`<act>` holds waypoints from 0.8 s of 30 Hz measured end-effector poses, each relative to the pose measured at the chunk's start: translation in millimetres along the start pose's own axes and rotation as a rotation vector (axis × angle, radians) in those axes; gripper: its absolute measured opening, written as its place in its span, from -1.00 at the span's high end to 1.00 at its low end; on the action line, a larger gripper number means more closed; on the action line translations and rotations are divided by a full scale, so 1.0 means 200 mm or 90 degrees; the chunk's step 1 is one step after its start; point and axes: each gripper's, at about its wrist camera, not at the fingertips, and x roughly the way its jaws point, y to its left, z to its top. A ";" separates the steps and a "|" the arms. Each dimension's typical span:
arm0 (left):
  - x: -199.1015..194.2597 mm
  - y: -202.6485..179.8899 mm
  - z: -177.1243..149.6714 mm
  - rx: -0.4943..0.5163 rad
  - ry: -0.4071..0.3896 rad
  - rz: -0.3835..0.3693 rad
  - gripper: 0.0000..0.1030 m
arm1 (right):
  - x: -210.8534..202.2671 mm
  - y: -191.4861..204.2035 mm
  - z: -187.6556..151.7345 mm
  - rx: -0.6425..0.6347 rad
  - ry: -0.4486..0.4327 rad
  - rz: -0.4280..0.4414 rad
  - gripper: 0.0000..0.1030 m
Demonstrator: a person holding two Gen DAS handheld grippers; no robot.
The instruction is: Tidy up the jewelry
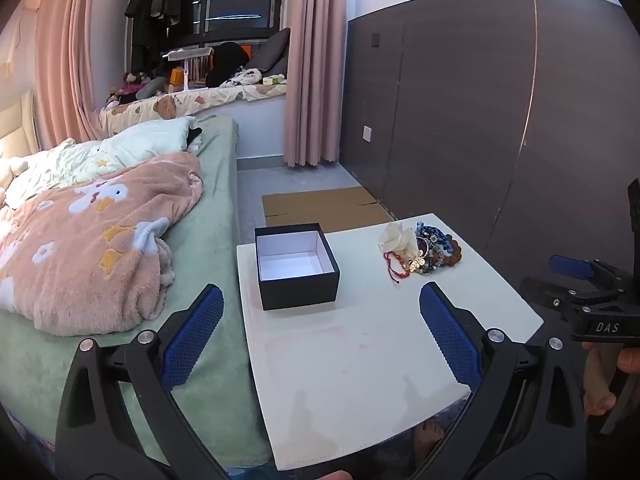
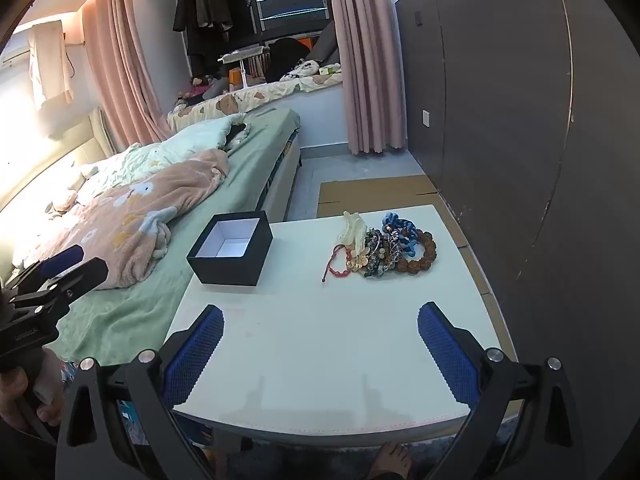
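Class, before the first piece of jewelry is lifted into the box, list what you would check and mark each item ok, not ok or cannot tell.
1. Left gripper open, nothing held: ok.
2. Right gripper open, nothing held: ok.
3. Black box lidless and empty: ok.
4. Jewelry pile on the white table, apart from the box: ok.
5. Pieces separable: not ok, bracelets overlap.
6. Red cord bracelet free of the heap: cannot tell.

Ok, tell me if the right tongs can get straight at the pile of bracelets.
Probably yes: the right tongs are open, and only bare table lies between them and the bracelets.
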 end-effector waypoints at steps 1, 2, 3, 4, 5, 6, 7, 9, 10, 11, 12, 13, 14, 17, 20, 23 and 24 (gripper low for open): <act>-0.01 -0.01 -0.01 0.015 -0.013 0.005 -0.90 | 0.00 0.00 0.00 0.002 0.001 0.001 -0.85; -0.01 -0.01 0.00 0.015 -0.013 0.006 -0.90 | 0.00 0.00 0.00 0.002 0.002 0.001 -0.85; -0.01 -0.02 0.00 0.015 -0.012 0.007 -0.90 | 0.00 0.01 -0.01 0.001 0.003 0.002 -0.85; -0.01 -0.02 0.00 0.015 -0.011 0.008 -0.90 | 0.01 -0.01 0.00 0.006 0.004 0.003 -0.85; -0.01 -0.02 0.00 0.015 -0.010 0.009 -0.90 | 0.01 -0.01 0.00 0.004 0.003 0.002 -0.85; -0.01 -0.03 0.00 0.015 -0.010 0.009 -0.90 | 0.00 -0.01 0.00 0.003 0.003 0.001 -0.85; -0.01 -0.04 0.00 0.015 -0.010 0.008 -0.90 | 0.00 -0.01 0.00 0.003 0.002 0.001 -0.85; -0.01 -0.05 -0.01 0.011 -0.010 0.003 -0.90 | 0.01 -0.02 0.00 0.005 0.004 0.000 -0.85; -0.01 -0.02 -0.01 -0.004 -0.009 -0.007 -0.90 | 0.00 -0.02 -0.01 0.005 0.003 -0.001 -0.85; -0.01 0.01 0.00 -0.013 -0.009 -0.011 -0.90 | 0.00 -0.02 -0.01 0.005 0.003 -0.001 -0.85; -0.01 0.02 0.00 -0.014 -0.008 -0.012 -0.90 | 0.00 -0.02 -0.01 0.004 0.003 -0.001 -0.85; 0.00 0.02 0.00 -0.015 -0.008 -0.012 -0.90 | 0.01 -0.01 0.01 0.003 0.005 -0.002 -0.85; 0.00 0.02 0.00 -0.015 -0.008 -0.013 -0.90 | 0.00 -0.01 0.00 0.003 0.004 -0.002 -0.85; 0.00 0.02 0.00 -0.016 -0.017 -0.017 -0.90 | 0.00 -0.01 0.01 0.004 0.004 -0.001 -0.85; -0.01 0.02 0.00 -0.018 -0.025 -0.017 -0.90 | 0.00 -0.01 0.01 0.004 0.003 0.000 -0.85; 0.00 0.01 0.00 -0.019 -0.021 -0.017 -0.90 | -0.01 -0.01 0.01 0.001 0.003 0.000 -0.85; 0.00 0.01 0.00 -0.018 -0.020 -0.017 -0.90 | 0.00 -0.01 0.01 0.000 0.003 -0.001 -0.85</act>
